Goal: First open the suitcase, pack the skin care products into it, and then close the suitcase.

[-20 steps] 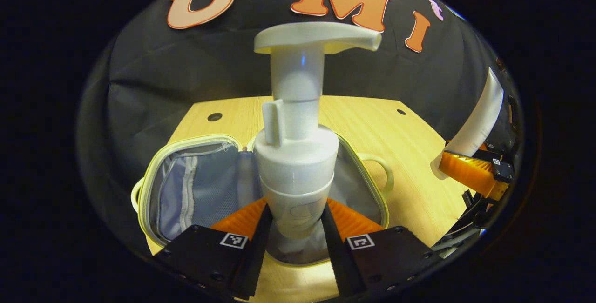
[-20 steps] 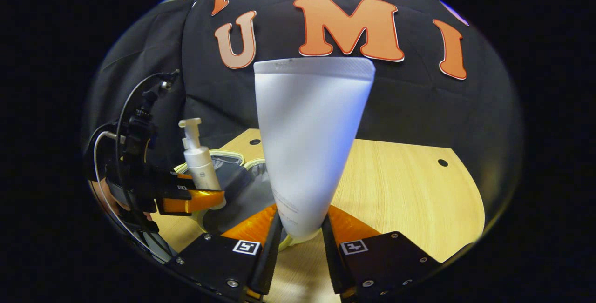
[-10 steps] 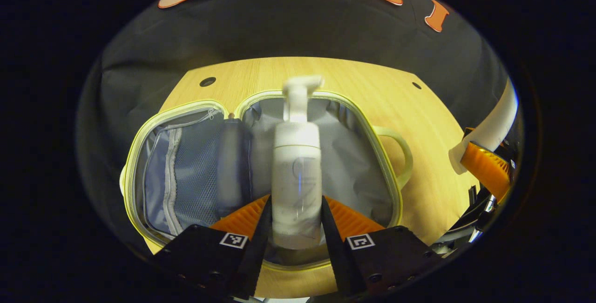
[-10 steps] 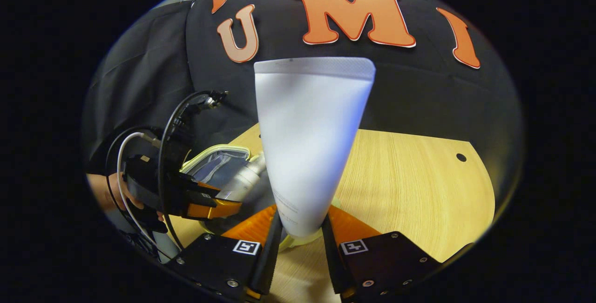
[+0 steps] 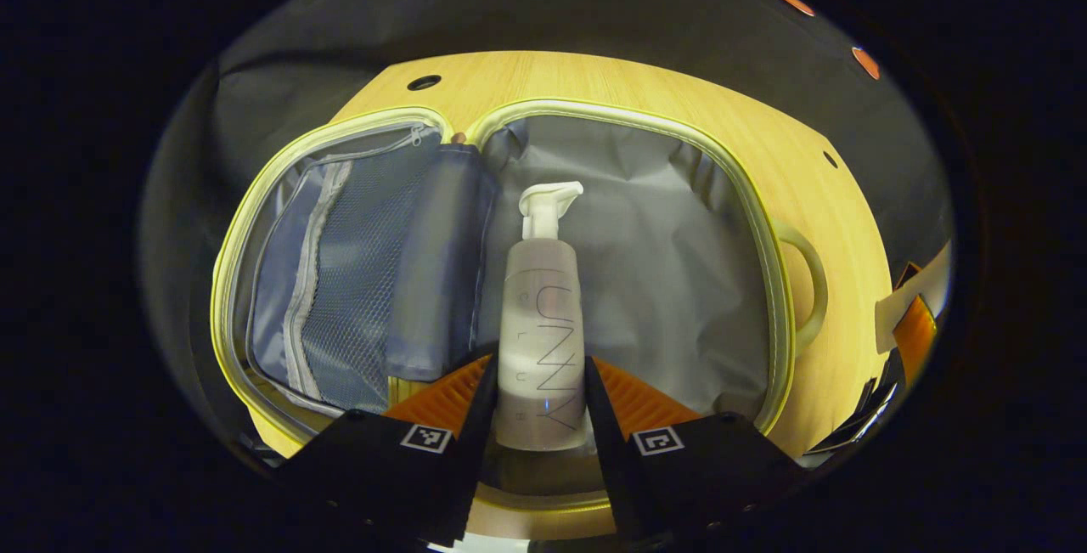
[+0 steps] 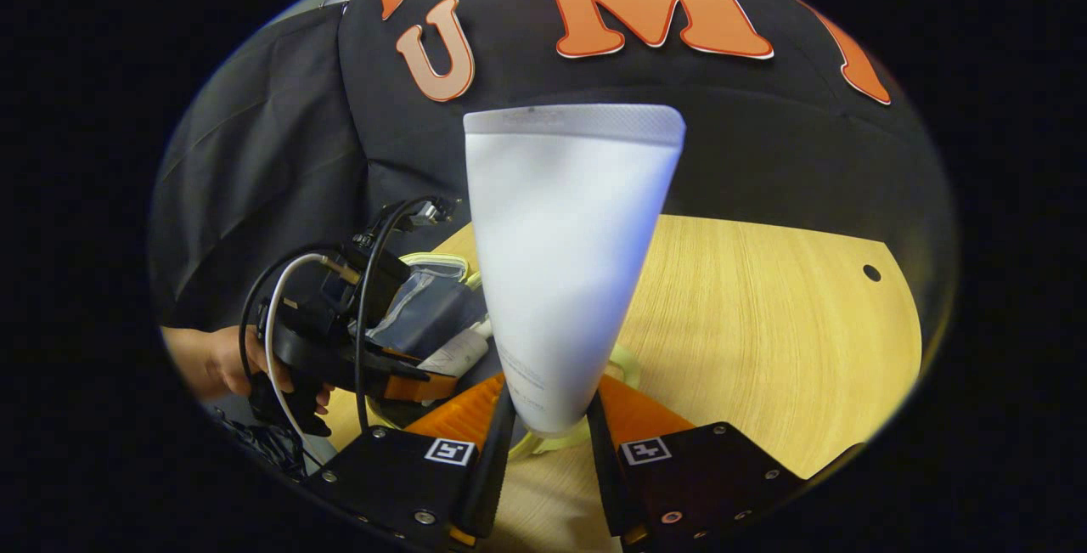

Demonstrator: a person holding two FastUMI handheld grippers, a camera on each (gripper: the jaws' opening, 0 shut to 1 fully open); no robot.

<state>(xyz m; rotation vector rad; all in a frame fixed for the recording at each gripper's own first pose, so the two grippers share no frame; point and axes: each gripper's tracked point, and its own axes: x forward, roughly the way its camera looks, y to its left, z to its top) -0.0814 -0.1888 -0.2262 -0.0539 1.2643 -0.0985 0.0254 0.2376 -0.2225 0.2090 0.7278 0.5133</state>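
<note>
Presently, item one — pump bottle (image 5: 541, 341): pale, with a white pump head, clamped low on its body between both fingers of the left gripper (image 5: 541, 404), lying nearly flat with the pump pointing away over the grey lining of the suitcase (image 5: 764, 247). It is probably held by the base so that the body can be laid down lengthwise in the right-hand half; whether it already touches the lining cannot be told. Item two — suitcase: open flat on the wooden table (image 5: 594, 81), pale yellow-green rim, carry handle (image 5: 807, 281) on its right side, left half fitted with a zipped mesh pocket (image 5: 340, 273). Opening is judged done; packing is under way. Item three — white tube (image 6: 569, 256): gripped at its narrow cap end by both fingers of the right gripper (image 6: 549, 430), standing upright with the flat crimped end uppermost, above the table just right of the case, apparently waiting for its turn. From the right gripper view the left gripper, with a hand (image 6: 212, 358) holding it, is seen bent over the case with the bottle tilted down. Remaining, by judgement: release bottle, place tube, close the lid.
</note>
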